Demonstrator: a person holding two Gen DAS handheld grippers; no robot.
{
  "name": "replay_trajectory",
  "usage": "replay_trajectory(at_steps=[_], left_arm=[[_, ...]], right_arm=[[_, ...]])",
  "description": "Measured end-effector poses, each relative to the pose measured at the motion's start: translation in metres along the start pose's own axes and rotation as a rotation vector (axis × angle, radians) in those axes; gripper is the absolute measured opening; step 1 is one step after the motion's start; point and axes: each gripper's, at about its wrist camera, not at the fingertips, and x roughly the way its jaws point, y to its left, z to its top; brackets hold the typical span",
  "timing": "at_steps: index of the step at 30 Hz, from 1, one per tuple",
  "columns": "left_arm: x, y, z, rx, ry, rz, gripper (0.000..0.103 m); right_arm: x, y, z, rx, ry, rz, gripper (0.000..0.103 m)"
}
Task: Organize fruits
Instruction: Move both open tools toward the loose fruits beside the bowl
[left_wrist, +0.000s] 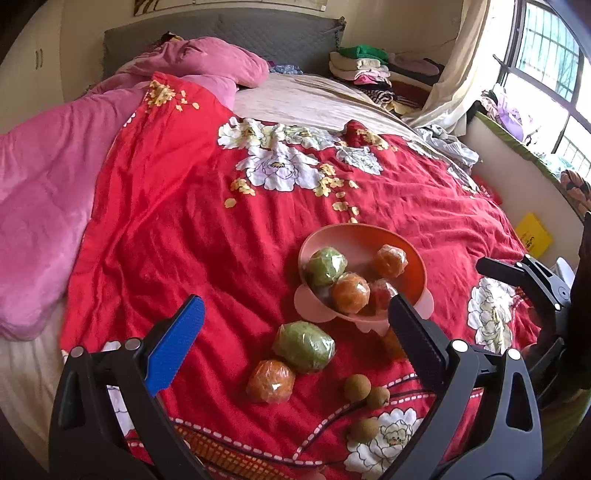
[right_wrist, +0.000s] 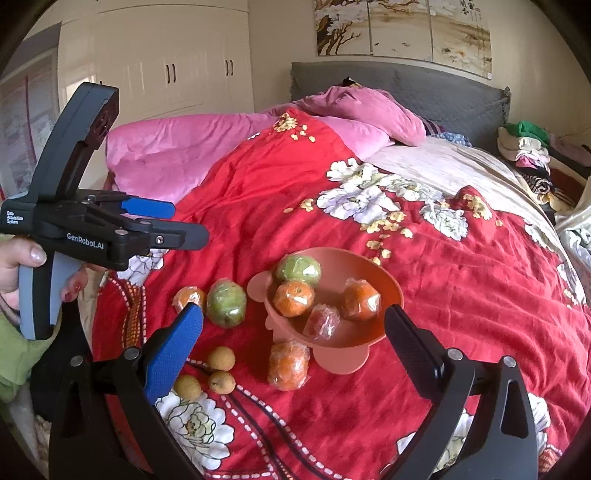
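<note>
A red quilt (right_wrist: 424, 280) of creased cotton, printed with white peonies, is spreading across most of both views, its folds running in soft ridges. A plush pink blanket (left_wrist: 44, 192) is lying bunched along the left edge of the left wrist view, and a grey quilted headboard (right_wrist: 436, 92) is standing across the top.

The left gripper (left_wrist: 295, 317) is filling the bottom of its own view, its hard black arms spread wide with nothing between the ribbed blue pad (left_wrist: 177, 343) and the black one. The right gripper (right_wrist: 293, 334) is likewise gaping, holding nothing, at the bottom of its view.

A smooth, round salmon-pink bowl (right_wrist: 373, 273) on a lobed foot is sitting at centre frame on the quilt. It is cradling four fruits wrapped in crinkly clear film: a green fruit (right_wrist: 298, 269), two oranges (right_wrist: 293, 297), and a small red fruit (right_wrist: 322, 322).

Left of the bowl in the right wrist view, a larger wrapped green fruit (right_wrist: 226, 302) is lying beside a wrapped orange (right_wrist: 189, 297); another wrapped orange (right_wrist: 289, 364) is resting against the bowl's foot. Three small, matte, tan longans (right_wrist: 221, 359) are clustering at lower left.
</note>
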Motion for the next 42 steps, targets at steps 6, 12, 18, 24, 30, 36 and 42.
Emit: replay_trajectory(at_steps=[6, 12, 18, 24, 30, 36, 42], left_arm=[[-0.003, 0.001, -0.005, 0.009, 0.002, 0.02, 0.093], [-0.005, 0.003, -0.013, 0.017, 0.005, 0.038, 0.093], [-0.001, 0.004, -0.024, 0.026, 0.025, 0.053, 0.093], [0.003, 0.006, -0.036, 0.027, 0.045, 0.056, 0.093], [0.006, 0.009, -0.048, 0.026, 0.064, 0.065, 0.093], [0.005, 0.012, -0.055, 0.019, 0.076, 0.068, 0.093], [0.005, 0.014, -0.062, 0.016, 0.085, 0.067, 0.093]], right_arm=[[0.001, 0.003, -0.008, -0.005, 0.018, 0.006, 0.098], [0.001, 0.006, -0.011, -0.007, 0.024, 0.007, 0.098], [0.003, 0.01, -0.019, -0.002, 0.044, 0.017, 0.098], [0.006, 0.015, -0.026, 0.0, 0.065, 0.031, 0.098], [0.008, 0.018, -0.033, 0.007, 0.083, 0.042, 0.098], [0.01, 0.021, -0.039, 0.011, 0.1, 0.042, 0.098], [0.014, 0.024, -0.044, 0.014, 0.12, 0.043, 0.098]])
